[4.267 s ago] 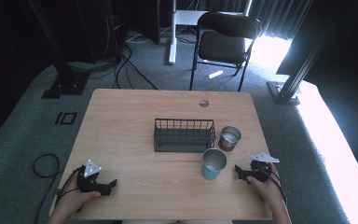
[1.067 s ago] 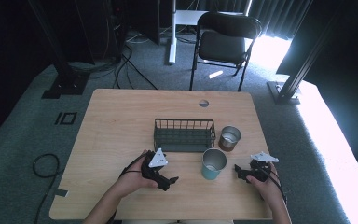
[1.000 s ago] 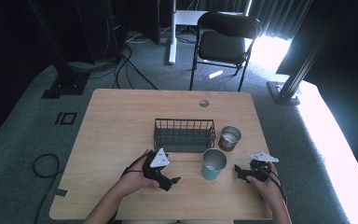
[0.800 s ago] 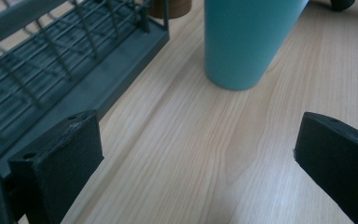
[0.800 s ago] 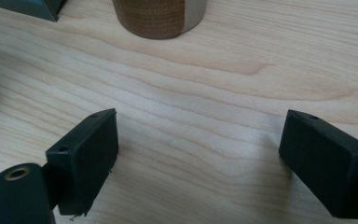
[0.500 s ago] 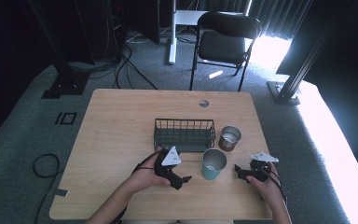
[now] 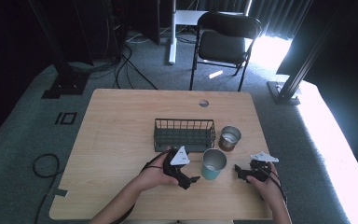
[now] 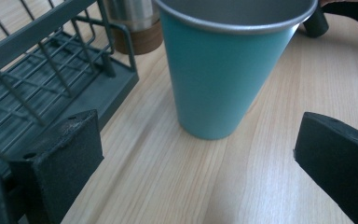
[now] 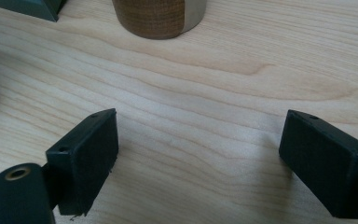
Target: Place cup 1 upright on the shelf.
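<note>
Two tools are at work on our desk. The left tool sits just below the middle of the high view with its jaws spread wide and nothing between them; in the left gripper view the teal cup stands dead ahead of those jaws, upright, its long axis vertical, not yet between them. In the high view that cup lies just to the right of the left tool, with the right tool a little beyond it on the far side, also gaping and empty, resting low on the desk. We judge the left tool the nearer and the better aimed, so the grasp looks to be its job: slide forward until the jaws flank the cup wall. Counting outward: one teal cup, one metal cup with a wooden base toward the right, one wire basket at centre, one chair at the top.
</note>
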Demonstrator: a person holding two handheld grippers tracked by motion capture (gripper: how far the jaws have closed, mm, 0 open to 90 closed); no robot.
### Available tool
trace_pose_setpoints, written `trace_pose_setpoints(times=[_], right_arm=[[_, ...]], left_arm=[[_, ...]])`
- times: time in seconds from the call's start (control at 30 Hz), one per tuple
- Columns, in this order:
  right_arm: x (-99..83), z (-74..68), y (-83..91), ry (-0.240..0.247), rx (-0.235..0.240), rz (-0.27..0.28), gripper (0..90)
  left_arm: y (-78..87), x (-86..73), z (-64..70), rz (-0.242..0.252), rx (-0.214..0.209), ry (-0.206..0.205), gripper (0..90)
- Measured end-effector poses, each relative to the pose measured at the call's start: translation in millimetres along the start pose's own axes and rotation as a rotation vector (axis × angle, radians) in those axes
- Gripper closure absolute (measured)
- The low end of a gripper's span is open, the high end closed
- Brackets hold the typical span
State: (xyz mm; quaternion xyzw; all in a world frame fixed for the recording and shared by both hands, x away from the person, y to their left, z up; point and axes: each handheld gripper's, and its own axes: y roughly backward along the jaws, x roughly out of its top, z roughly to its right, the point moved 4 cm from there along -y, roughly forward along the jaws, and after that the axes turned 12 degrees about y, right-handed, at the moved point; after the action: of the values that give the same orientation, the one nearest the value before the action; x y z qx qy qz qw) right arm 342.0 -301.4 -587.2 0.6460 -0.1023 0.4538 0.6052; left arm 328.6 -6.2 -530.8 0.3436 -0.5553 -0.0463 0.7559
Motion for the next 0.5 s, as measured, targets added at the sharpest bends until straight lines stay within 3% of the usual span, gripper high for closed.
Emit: trace_pose_setpoints(times=[0.3, 0.5], right_arm=[[0.0, 0.0, 0.0, 0.0, 0.0, 0.0, 11.4], [0.0, 0.0, 0.0, 0.0, 0.0, 0.0, 11.4]], left_arm=[[-12.9, 11.9, 7.7, 0.018, -0.04, -0.021, 1.6], [-22.6, 19.9, 10.9, 0.039, -0.051, -0.013, 1.6]])
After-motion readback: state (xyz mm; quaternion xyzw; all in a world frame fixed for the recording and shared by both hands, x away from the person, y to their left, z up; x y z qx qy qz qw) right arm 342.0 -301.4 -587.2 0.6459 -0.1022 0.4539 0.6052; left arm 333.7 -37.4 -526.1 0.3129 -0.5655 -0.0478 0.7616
